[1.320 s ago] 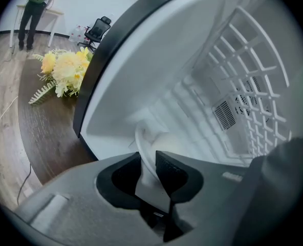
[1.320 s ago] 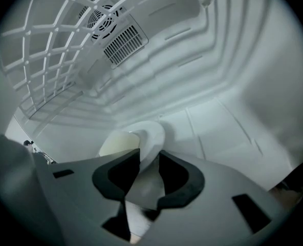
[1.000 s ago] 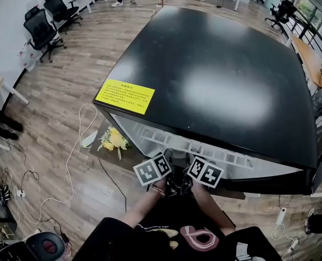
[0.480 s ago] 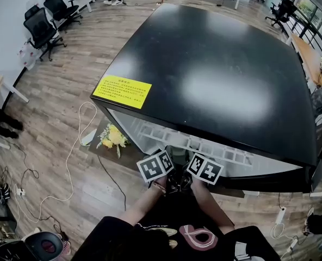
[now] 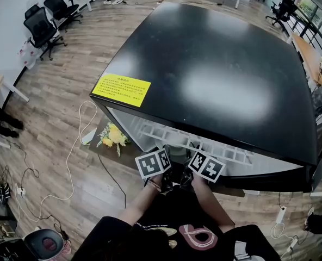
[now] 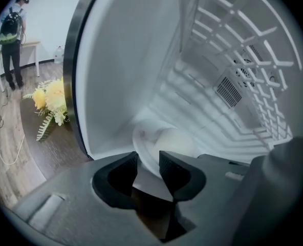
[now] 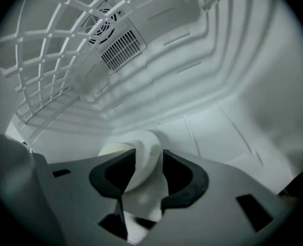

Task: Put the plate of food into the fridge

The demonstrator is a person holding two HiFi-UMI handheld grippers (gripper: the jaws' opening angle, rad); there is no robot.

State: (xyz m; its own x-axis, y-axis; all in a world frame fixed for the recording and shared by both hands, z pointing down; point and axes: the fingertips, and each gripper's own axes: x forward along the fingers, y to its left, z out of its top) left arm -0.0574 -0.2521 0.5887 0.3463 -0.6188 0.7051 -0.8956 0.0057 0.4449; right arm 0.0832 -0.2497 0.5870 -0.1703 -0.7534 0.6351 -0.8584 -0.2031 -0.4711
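Two grippers meet at the mouth of the fridge (image 5: pixel 215 75), at 6 o'clock of its black top in the head view. We find the plate (image 6: pixel 143 137) inside the white compartment. It is low down and, as far as we can judge, resting on the fridge floor (image 7: pixel 218 122), with the pale food (image 6: pixel 176 140) on it.

Left gripper (image 6: pixel 148 164): jaws opening and partly apart, with the rim between them and slack showing. Nothing is gripped.

Right gripper (image 7: pixel 149 169): jaws opening likewise, with the rim standing in the gap at 12 o'clock. The pads appear just clear.

We judge placement done and release under way. Hazards from here:

1. Withdrawing before both sides of the rim are free. A pad that catches would drag or tip the plate, and the food could roll off.
2. Uneven release. If one side lets go first and the plate is not fully seated, it drops on that side.
3. Lifting on the way out. The wire shelf (image 7: pixel 49 50) sits at 11 o'clock above, and a raised gripper would strike it.
4. Stepping back. Flowers (image 5: pixel 113 138) and a cable (image 5: pixel 68 167) lie at 9 o'clock of the grippers.
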